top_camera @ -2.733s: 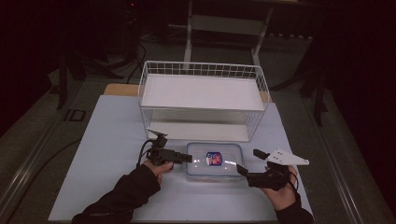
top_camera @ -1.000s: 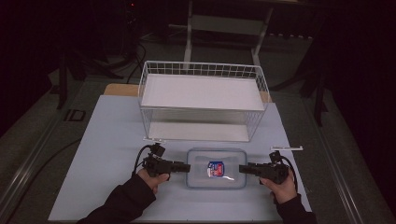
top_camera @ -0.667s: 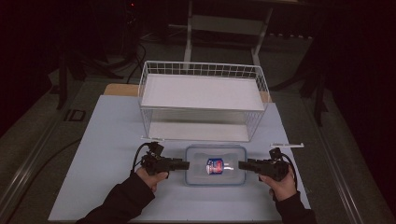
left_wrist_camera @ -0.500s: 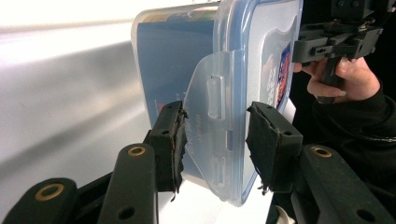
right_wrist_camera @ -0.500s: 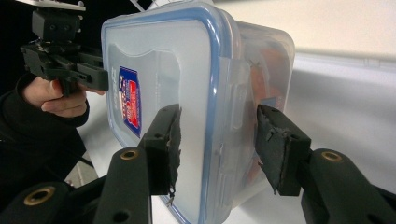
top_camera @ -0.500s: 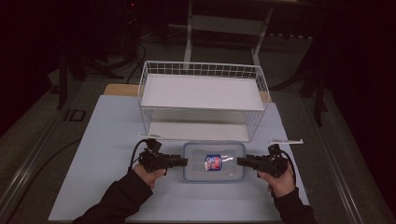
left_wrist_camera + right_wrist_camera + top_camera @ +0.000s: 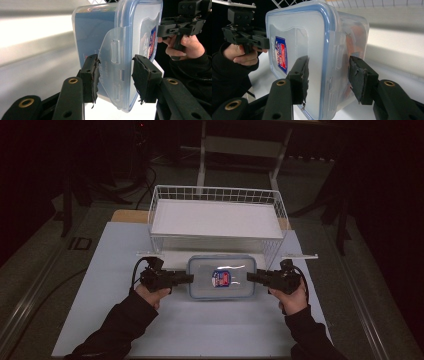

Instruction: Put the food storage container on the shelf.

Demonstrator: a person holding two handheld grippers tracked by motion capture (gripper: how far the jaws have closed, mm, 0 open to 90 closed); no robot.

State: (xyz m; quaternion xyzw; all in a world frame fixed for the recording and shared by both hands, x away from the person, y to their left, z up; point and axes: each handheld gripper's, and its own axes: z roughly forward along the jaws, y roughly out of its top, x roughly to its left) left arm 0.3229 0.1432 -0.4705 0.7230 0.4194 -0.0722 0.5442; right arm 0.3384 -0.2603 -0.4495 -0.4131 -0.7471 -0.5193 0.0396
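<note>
A clear plastic food container (image 7: 221, 277) with a blue-rimmed lid and a red and blue label hangs above the white mat, just in front of the wire basket. My left gripper (image 7: 189, 278) is shut on its left short end and my right gripper (image 7: 250, 276) on its right short end. In the left gripper view the pads (image 7: 91, 75) clamp the container (image 7: 100, 37) at its latch flap, between lid and base. The right gripper view has the pads (image 7: 302, 77) squeezing the container (image 7: 297, 40) the same way, with the left gripper (image 7: 262, 41) at the far end.
A white wire basket (image 7: 215, 191) with a white floor stands right behind the container. The white mat (image 7: 200, 330) spreads toward the near edge, with dark floor and stand legs around the table. A person's dark-sleeved forearms come in from the bottom.
The right gripper came in from the right and closed on the container's end. Both hands then raised the container off the mat and carried it a little toward the basket.
</note>
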